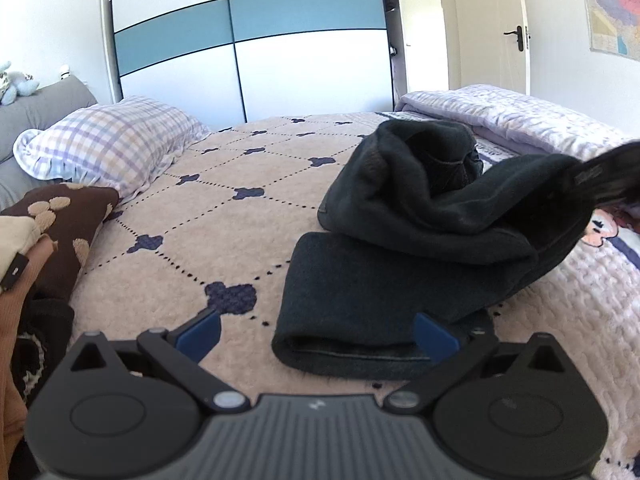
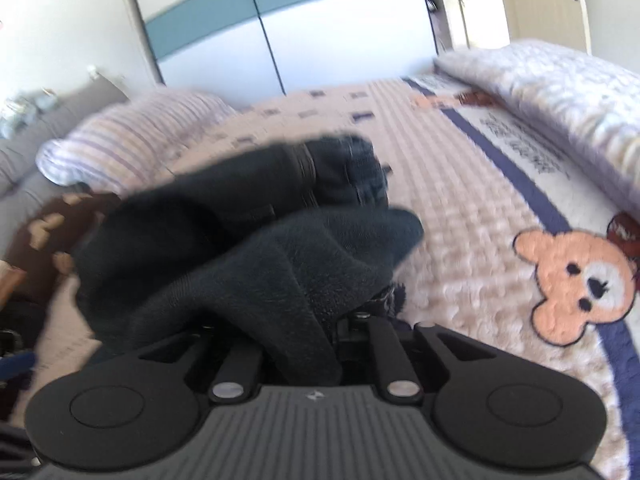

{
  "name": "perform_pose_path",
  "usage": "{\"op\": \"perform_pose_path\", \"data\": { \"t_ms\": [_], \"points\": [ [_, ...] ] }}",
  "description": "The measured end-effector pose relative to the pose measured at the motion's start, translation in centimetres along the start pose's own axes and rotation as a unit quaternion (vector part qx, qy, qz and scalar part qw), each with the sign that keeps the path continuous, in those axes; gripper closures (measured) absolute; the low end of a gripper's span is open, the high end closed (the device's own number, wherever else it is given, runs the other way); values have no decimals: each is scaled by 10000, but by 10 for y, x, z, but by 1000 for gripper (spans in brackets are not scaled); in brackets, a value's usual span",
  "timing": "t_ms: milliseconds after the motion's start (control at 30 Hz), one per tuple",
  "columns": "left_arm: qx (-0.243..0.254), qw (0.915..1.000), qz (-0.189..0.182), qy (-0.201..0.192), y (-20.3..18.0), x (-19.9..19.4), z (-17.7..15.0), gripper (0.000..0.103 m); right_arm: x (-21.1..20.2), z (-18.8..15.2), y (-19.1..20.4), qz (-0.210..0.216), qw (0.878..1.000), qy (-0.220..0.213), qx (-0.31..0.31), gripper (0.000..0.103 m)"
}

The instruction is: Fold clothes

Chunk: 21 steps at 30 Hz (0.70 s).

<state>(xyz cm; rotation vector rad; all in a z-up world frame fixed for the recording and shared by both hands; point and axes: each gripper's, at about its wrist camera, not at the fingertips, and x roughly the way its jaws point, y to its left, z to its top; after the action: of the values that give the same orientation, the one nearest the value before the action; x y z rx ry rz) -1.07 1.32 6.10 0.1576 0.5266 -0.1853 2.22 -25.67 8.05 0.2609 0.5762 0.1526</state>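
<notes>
The left gripper [image 1: 318, 336] stood with its blue-padded fingers [image 1: 199, 334] spread wide and gripping nothing; the folded lower end of the dark fleece garment [image 1: 400, 256] lay on the bedspread [image 1: 240, 216] between and just ahead of them, nearer the right-hand pad. Beyond those fingertips the rest of the garment rose in a rumpled heap, one edge drawn up toward the right gripper [image 2: 308, 344], whose fingers were closed tight on a bunched fold of the fabric, the pads hidden beneath it. The cloth appeared thick, soft and limp, light in weight and not slippery, with nothing fragile about it; it would likely sag wherever unsupported, so a hold at a hemmed edge or corner should serve best. A stitched seam showed ahead of the right fingers. A dark line of printed characters [image 2: 520, 148] ran along the bedspread beyond and right of them, too blurred to read.
</notes>
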Motion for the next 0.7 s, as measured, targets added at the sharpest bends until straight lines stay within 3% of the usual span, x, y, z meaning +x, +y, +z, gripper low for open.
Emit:
{"op": "perform_pose_path", "data": {
  "t_ms": [100, 233, 333, 400, 600, 700],
  "points": [
    [-51, 9998, -156, -96, -3, -7, 5, 0, -53, 12, 2, 114, 9993, -338, -119, 92],
    [-191, 9980, -508, -318, -4, -24, 17, 0, -151, 29, 11, 273, 9920, -1138, -473, 92],
    [-155, 9949, -881, -458, -11, -36, 20, 0, -219, 56, 11, -3, 9835, -1741, -501, 92],
    [29, 9937, -1042, -422, -22, -39, 18, 0, -260, 68, 5, -260, 9747, -2172, -453, 92],
    [663, 9895, -1248, -317, -58, -42, 10, 0, -360, 86, 0, -345, 9381, -3411, -493, 92],
    [863, 9837, -1540, -347, -70, -49, 3, 0, -389, 82, 0, -300, 9262, -3715, -562, 92]
  ]
}}
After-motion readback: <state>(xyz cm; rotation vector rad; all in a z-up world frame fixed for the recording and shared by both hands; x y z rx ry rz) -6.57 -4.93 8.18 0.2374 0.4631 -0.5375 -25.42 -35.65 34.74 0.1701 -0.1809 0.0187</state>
